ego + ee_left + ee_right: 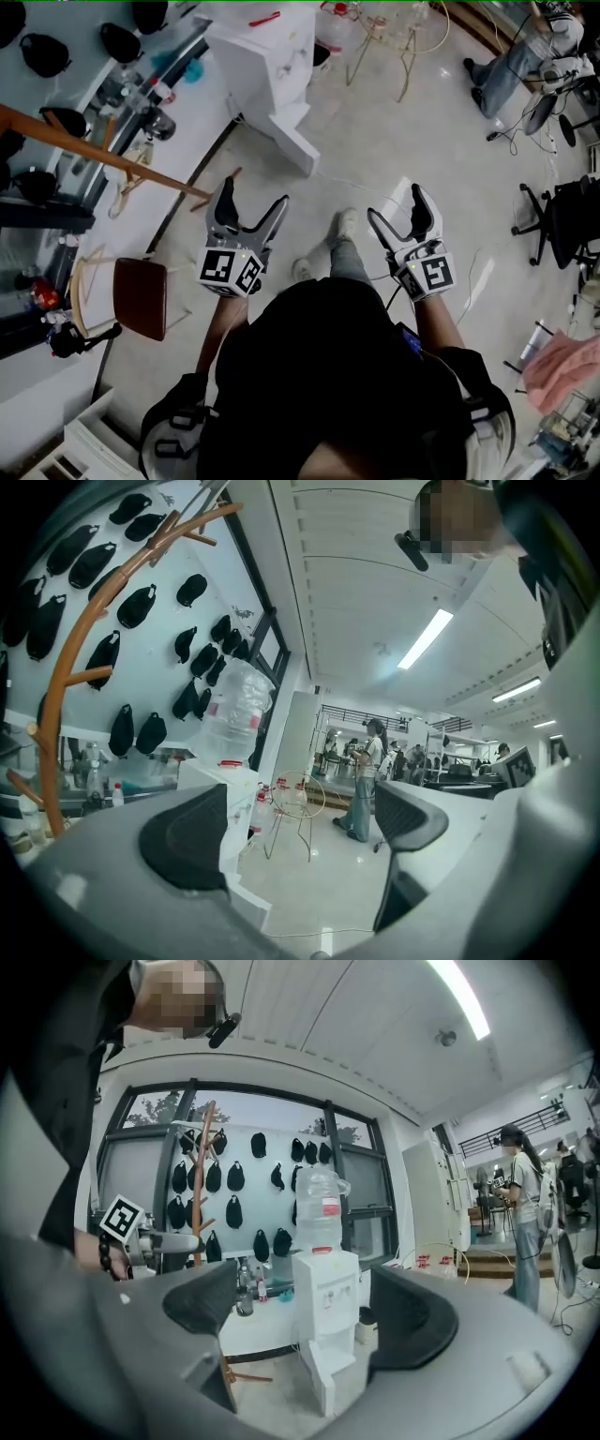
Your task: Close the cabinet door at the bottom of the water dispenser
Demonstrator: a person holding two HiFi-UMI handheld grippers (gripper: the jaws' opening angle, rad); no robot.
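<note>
The white water dispenser (267, 66) stands ahead of me on the floor, with a clear bottle (319, 1208) on top. At its foot the white cabinet door (295, 145) swings open toward me; in the right gripper view the door (323, 1372) juts out to the front. Both grippers hang in the air well short of it. My left gripper (253, 194) is open and holds nothing; in its own view (300, 827) the dispenser (220, 780) sits partly behind the left jaw. My right gripper (397, 204) is open and holds nothing, with the dispenser (323, 1307) framed between its jaws.
A wooden coat rack (103, 155) and a brown chair seat (141, 298) stand to my left by a counter. A wire stand (384, 37) is behind the dispenser. Office chairs (562, 220) and a seated person (511, 66) are to the right. A thin cable (469, 281) lies on the floor.
</note>
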